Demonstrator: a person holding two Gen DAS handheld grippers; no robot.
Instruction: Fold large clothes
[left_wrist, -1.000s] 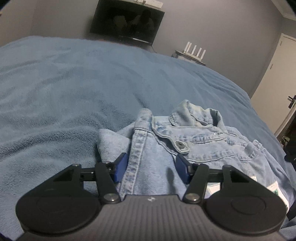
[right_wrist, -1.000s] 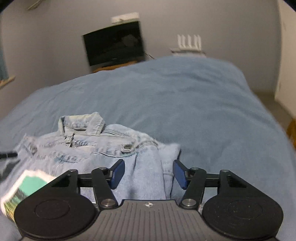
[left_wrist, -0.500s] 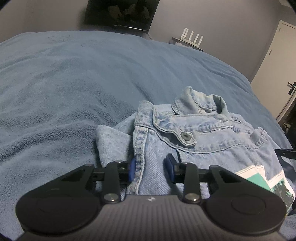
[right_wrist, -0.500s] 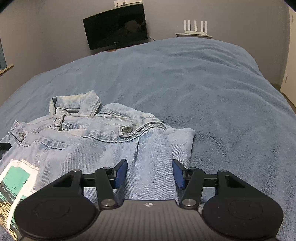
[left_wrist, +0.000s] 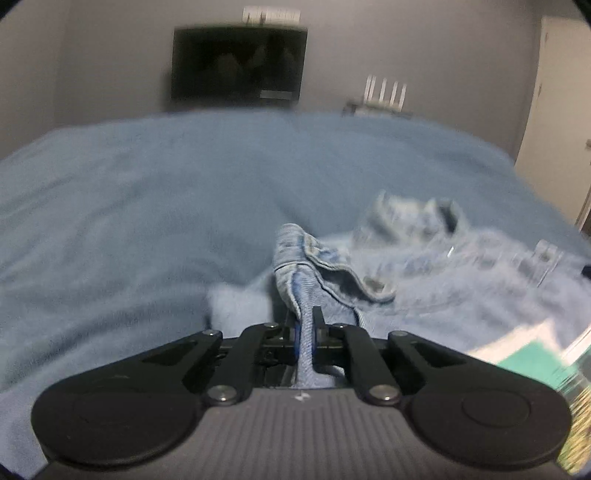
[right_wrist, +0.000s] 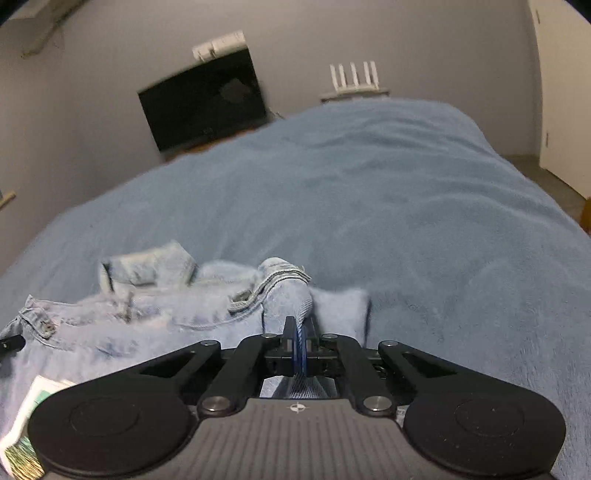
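Now L gripper (left_wrist: 305, 334) & R gripper (right_wrist: 301, 345) each pinch denim jacket (right_wrist: 155, 325) side edges; blanket (right_wrist: 406, 206) beyond.

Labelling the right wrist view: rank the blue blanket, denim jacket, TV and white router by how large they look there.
1. blue blanket
2. denim jacket, though its nearness to the camera inflates it
3. TV
4. white router

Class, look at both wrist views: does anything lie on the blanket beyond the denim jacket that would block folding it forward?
Nothing visible does. Both the left gripper and the right gripper are shut on the denim jacket, and the blue blanket ahead shows only bare fabric up to its far edge.
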